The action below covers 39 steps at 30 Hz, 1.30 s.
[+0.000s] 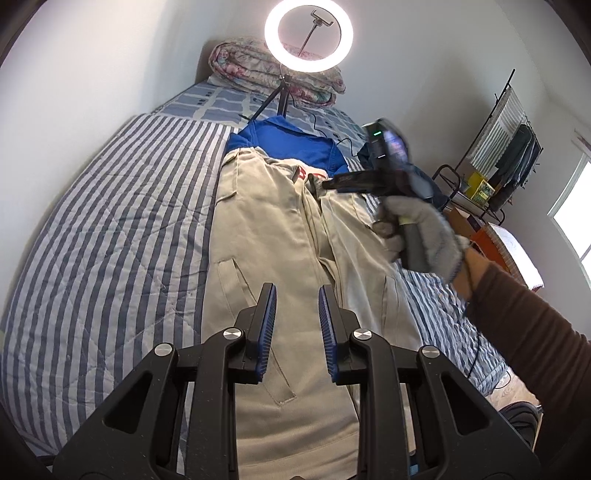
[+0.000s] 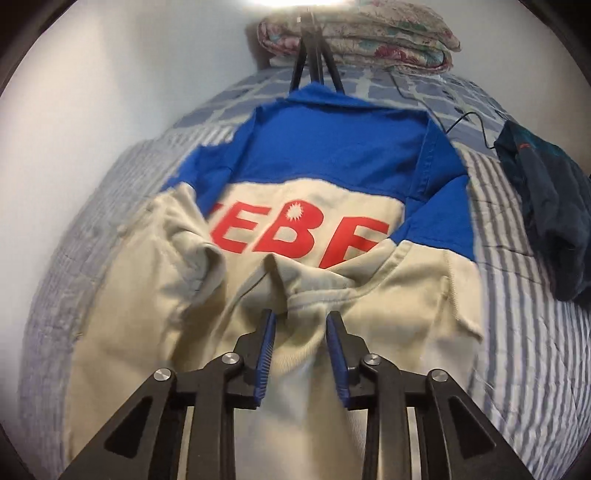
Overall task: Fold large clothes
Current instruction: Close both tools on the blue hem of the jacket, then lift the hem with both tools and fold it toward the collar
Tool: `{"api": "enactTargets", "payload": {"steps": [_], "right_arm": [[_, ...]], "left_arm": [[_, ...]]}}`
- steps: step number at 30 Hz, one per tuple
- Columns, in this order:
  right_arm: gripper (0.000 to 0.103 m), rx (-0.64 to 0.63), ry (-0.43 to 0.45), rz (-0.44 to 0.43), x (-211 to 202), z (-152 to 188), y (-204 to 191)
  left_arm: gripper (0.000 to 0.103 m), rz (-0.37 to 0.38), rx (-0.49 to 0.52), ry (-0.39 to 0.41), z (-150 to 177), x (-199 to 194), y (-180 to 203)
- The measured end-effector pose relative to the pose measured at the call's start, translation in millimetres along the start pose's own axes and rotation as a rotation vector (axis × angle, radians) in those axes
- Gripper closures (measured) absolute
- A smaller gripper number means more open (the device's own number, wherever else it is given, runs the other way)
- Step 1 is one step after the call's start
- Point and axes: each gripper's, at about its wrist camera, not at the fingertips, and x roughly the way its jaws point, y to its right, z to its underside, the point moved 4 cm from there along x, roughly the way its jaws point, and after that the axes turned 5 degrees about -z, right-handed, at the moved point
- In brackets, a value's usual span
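Observation:
A large beige and blue jacket [image 1: 266, 221] lies lengthwise on the striped bed, back up, with red letters on it [image 2: 295, 236]. Both sleeves are folded in over its back. My left gripper [image 1: 297, 295] is open and empty above the jacket's lower part. My right gripper [image 2: 300, 321] is open, its jaws on either side of a beige cuff fold [image 2: 306, 299] at mid back. It shows in the left wrist view [image 1: 328, 182], held by a gloved hand over the jacket's upper part.
A striped quilt [image 1: 110, 240] covers the bed. A ring light [image 1: 308, 35] on a tripod stands beyond the collar, with a folded floral quilt [image 1: 251, 70] behind it. A dark garment [image 2: 546, 206] lies on the right. A clothes rack [image 1: 509, 147] stands at right.

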Motion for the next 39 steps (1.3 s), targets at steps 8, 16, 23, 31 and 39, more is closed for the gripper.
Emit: {"api": "enactTargets", "payload": {"steps": [8, 16, 23, 31, 39], "right_arm": [[0.060, 0.012, 0.083, -0.077, -128.6, 59.9, 0.7], [0.043, 0.066, -0.015, -0.119, -195.0, 202.0, -12.8], [0.036, 0.238, -0.155, -0.220, -183.9, 309.6, -25.0], [0.074, 0.343, -0.191, -0.371, -159.0, 341.8, -33.6], [0.088, 0.287, -0.178, -0.312, -177.7, 347.0, -27.4]], "left_arm": [[0.079, 0.077, 0.000, -0.081, 36.1, -9.3, 15.2], [0.079, 0.167, 0.051, -0.186, 88.5, -11.5, 51.3], [0.079, 0.182, 0.162, -0.265, 128.3, 4.2, 84.2], [0.079, 0.180, 0.293, -0.317, 153.1, 19.4, 110.8], [0.079, 0.197, 0.422, -0.370, 176.2, 29.4, 136.5]]}}
